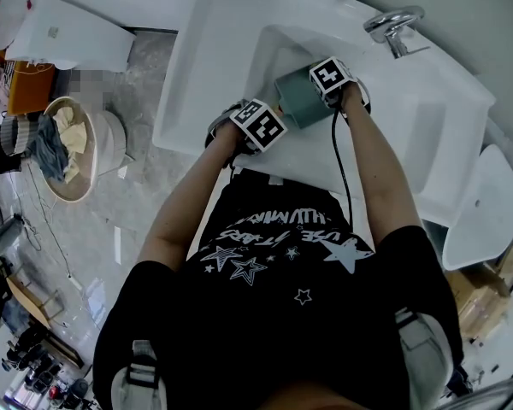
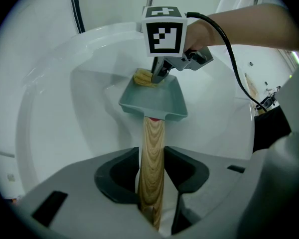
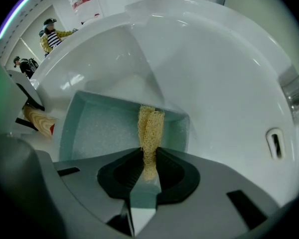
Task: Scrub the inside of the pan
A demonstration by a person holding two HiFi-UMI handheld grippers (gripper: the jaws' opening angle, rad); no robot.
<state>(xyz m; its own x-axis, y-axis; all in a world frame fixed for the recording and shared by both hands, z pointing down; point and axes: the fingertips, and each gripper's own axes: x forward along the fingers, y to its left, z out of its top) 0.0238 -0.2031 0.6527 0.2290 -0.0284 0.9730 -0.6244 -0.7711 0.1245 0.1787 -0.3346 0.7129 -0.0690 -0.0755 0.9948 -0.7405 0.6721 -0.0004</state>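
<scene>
White sink (image 1: 222, 58) porcelain fills most of the scene, with a chrome faucet (image 1: 393, 26) at its far right corner and pale stone floor to its left. On that floor stands a round basket (image 1: 64, 148) of crumpled cloths.

Inside the basin, close to its near wall and toward its left end, is a square grey-green pan (image 2: 157, 101) with a wooden handle (image 2: 152, 158). Whether it rests on the basin bottom cannot be told. The handle runs back toward the person, who wears a black T-shirt (image 1: 282, 263) printed with stars.

The left gripper (image 2: 152, 171) is clamped on the handle, with the wood squeezed between its dark pads well back from the pan.

The right gripper (image 3: 149, 166) points down into the pan, its jaws pinched on a yellow mesh scrubber (image 3: 150, 133). The scrubber's free end lies against the pan's inner face at the wall farthest from the handle. A black cable (image 1: 342, 169) runs from this gripper back along the person's right forearm.
</scene>
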